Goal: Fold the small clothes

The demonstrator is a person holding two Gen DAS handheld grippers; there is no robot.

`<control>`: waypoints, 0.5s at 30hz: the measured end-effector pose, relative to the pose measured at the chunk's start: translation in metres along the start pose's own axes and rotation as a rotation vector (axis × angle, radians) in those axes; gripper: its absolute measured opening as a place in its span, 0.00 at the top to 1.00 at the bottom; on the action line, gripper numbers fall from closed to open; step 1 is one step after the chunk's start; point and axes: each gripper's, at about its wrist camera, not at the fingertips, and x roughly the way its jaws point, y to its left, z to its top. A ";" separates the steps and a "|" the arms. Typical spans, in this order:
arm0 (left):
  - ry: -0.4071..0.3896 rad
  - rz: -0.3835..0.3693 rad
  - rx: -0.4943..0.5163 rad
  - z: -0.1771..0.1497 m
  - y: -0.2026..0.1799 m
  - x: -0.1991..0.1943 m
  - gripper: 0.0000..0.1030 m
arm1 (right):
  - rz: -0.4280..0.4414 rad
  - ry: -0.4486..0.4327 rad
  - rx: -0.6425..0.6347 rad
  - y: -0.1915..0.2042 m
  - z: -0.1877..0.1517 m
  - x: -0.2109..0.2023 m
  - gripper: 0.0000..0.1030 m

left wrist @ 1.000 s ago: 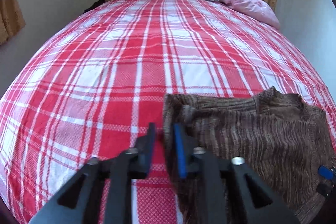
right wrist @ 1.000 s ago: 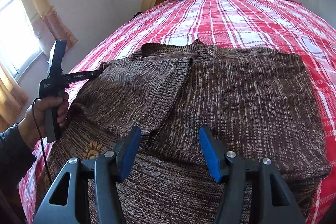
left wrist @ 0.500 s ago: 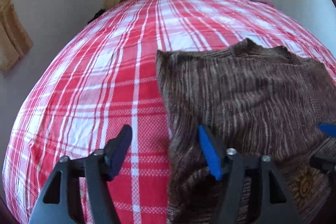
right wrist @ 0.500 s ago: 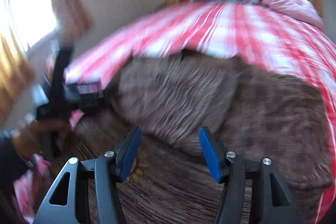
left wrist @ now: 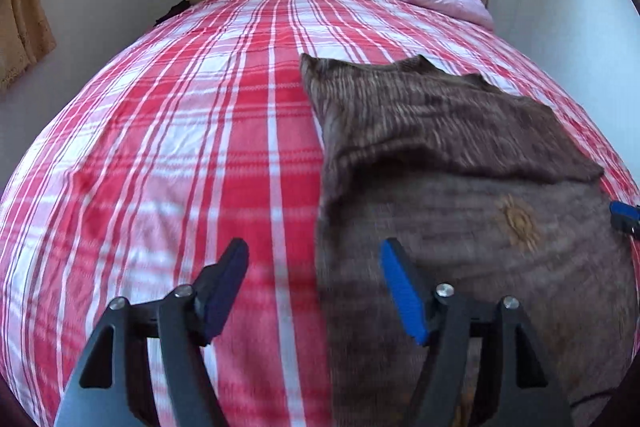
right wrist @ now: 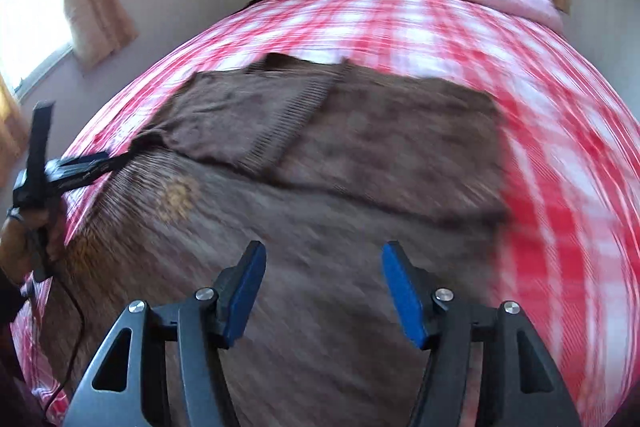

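Since a second ago my left gripper (left wrist: 314,285) has let go of the brown sweater (left wrist: 448,163) and pulled back; its jaws now gape empty over that garment's left edge on the red plaid bedspread (left wrist: 180,131). From the right wrist, my right gripper (right wrist: 322,287) hangs released above the sweater's blurred lower body, one sleeve (right wrist: 240,119) folded across its chest, nothing between the pads.

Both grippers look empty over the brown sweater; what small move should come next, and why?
Probably lower the open left gripper onto the sweater's near left edge to grip it: one sleeve is already folded across, the body still lies long, and the right gripper holds nothing.
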 end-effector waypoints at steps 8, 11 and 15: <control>-0.006 0.022 0.052 -0.061 -0.022 -0.046 0.25 | -0.104 -0.023 0.038 -0.031 -0.061 -0.041 0.40; -0.002 0.044 0.065 -0.081 -0.031 -0.055 0.25 | -0.116 -0.018 0.029 -0.021 -0.082 -0.054 0.40; -0.007 0.043 0.031 -0.103 -0.033 -0.069 0.24 | -0.121 -0.015 -0.007 -0.002 -0.107 -0.068 0.40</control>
